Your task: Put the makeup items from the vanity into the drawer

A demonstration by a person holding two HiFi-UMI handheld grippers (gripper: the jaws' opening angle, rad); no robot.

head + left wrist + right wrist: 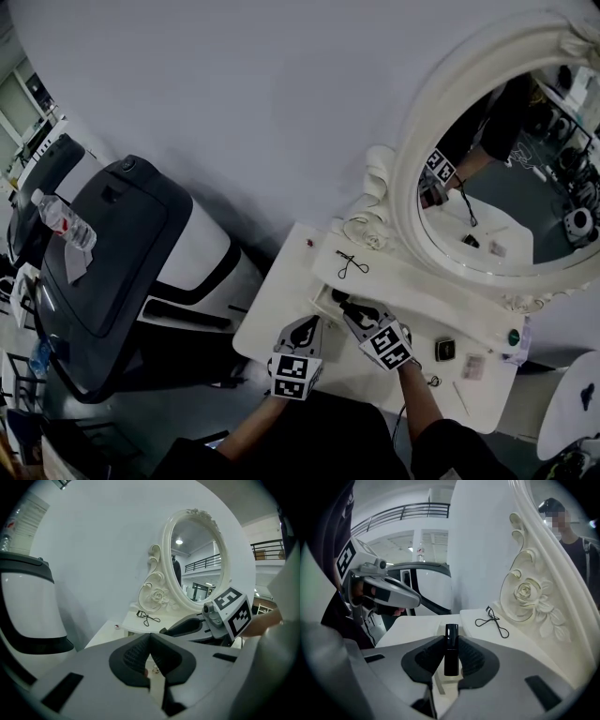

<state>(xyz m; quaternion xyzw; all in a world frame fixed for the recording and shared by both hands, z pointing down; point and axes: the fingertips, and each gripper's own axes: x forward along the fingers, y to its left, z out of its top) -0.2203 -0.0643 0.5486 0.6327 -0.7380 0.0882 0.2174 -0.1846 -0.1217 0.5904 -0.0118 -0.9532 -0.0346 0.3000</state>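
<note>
Head view: right tongs [343,303] slant downward, gripping a black tube [451,649].

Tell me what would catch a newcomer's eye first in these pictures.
The ornate white mirror stands at the back of the vanity, on the right of the head view. In front of it the right gripper clamps a slim black tube upright. An eyelash curler lies just beyond, near the carved rose.

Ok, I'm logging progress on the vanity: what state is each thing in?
left gripper: jaws shut, empty.
right gripper: jaws shut on black tube.
black tube: gripped between the jaws.
drawer: looks open.
eyelash curler: lying on the upper shelf, untouched.
</note>
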